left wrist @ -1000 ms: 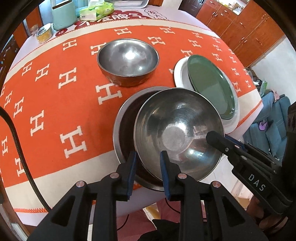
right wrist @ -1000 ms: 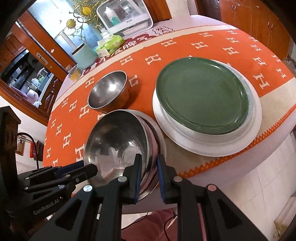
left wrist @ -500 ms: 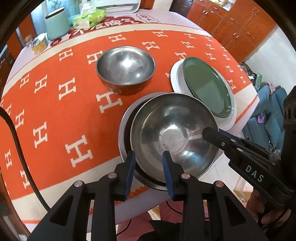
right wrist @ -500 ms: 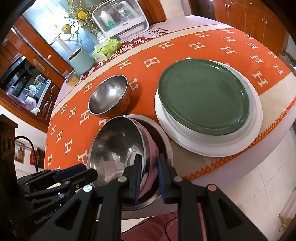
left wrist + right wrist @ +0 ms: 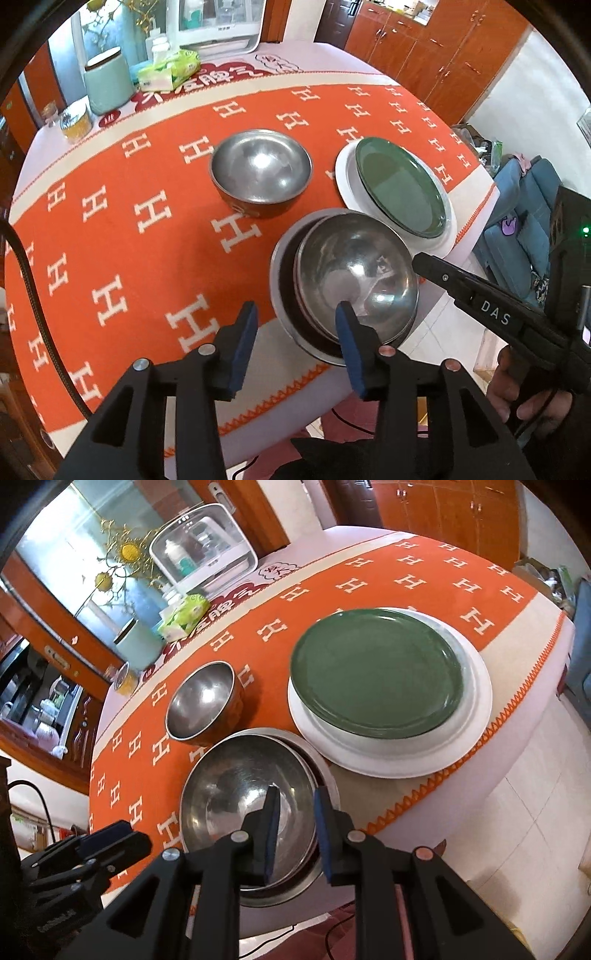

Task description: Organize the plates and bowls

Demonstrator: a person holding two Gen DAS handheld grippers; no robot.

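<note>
Nested steel bowls stand at the table's near edge, the top bowl [image 5: 354, 273] [image 5: 236, 782] sitting inside a wider outer bowl [image 5: 280, 288] [image 5: 328, 775]. My left gripper [image 5: 297, 310] [image 5: 110, 834] hovers above the stack's near-left side; its jaws are opening and its pads touch nothing. My right gripper [image 5: 297, 797] [image 5: 417, 258] is shut on the top bowl's right rim, one finger inside and one outside. A single steel bowl [image 5: 260, 171] [image 5: 203, 701] stands farther back. A green plate [image 5: 399, 188] [image 5: 376, 675] lies on a white plate [image 5: 345, 184] [image 5: 476, 716] to the right.
At the table's far side stand a mint canister [image 5: 107, 79], a tissue pack [image 5: 170, 70], a small jar [image 5: 75, 122] and a white lidded box [image 5: 203, 546]. The orange cloth [image 5: 147, 221] drops off at the near edge. A blue chair [image 5: 517, 229] stands right of the table.
My left gripper's jaws have spread off the top bowl's near rim and pulled up and back. The top bowl has sunk flatter into the stack. The right gripper stays on the rim.
</note>
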